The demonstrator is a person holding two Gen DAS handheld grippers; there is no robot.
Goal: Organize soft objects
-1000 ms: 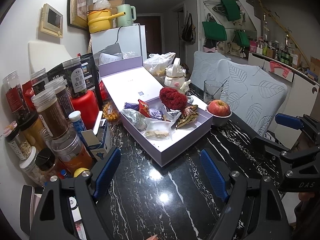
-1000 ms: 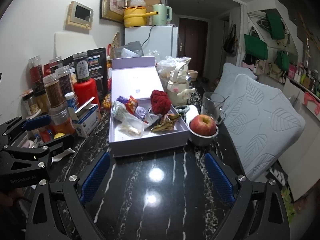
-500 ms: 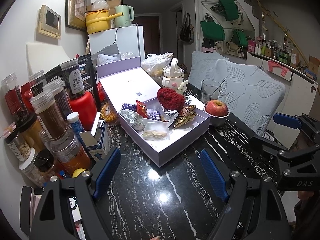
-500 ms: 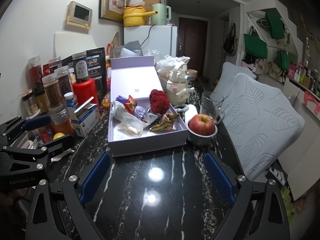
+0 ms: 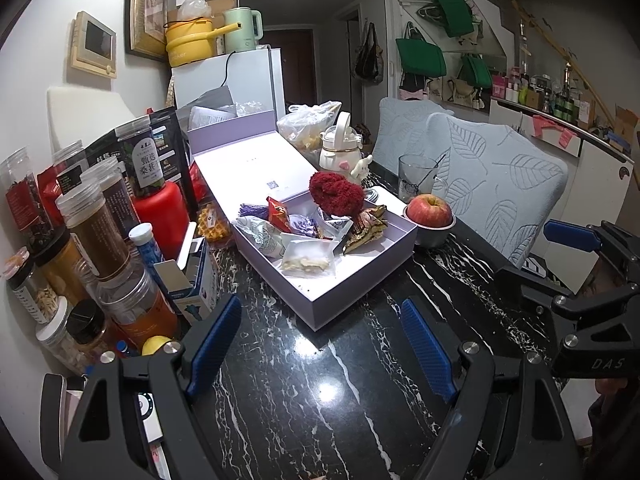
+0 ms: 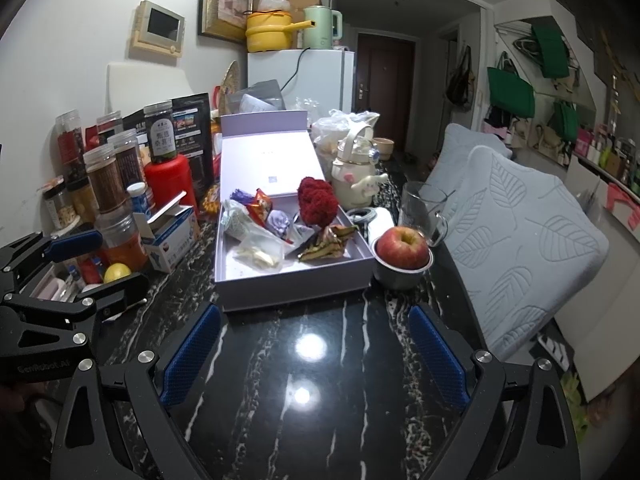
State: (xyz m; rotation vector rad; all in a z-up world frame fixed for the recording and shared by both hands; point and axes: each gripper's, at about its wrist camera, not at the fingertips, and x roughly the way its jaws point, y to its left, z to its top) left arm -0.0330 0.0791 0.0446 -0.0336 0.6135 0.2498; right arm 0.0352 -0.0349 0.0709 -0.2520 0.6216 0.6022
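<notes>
Both views have crept slightly nearer the box since 1 second ago; nothing in it has shifted. Left tongs (image 5: pixel 320 332) and right tongs (image 6: pixel 314 350) hang spread and empty over the black marble bench (image 6: pixel 320 420). Ahead, the open lilac box (image 6: pixel 292 280) holds the red fluffy ball (image 6: pixel 316 200), a clear pouch (image 6: pixel 260 250) and snack packets (image 6: pixel 262 208). This fits either an approach or a finished sort, so no next move is settled.

Overhead lamps throw bright glare spots on the glossy black table (image 6: pixel 312 360), and the far hallway sits dim. Fisheye bending curves the edges, corners vignetted black; focus stays sharp.
</notes>
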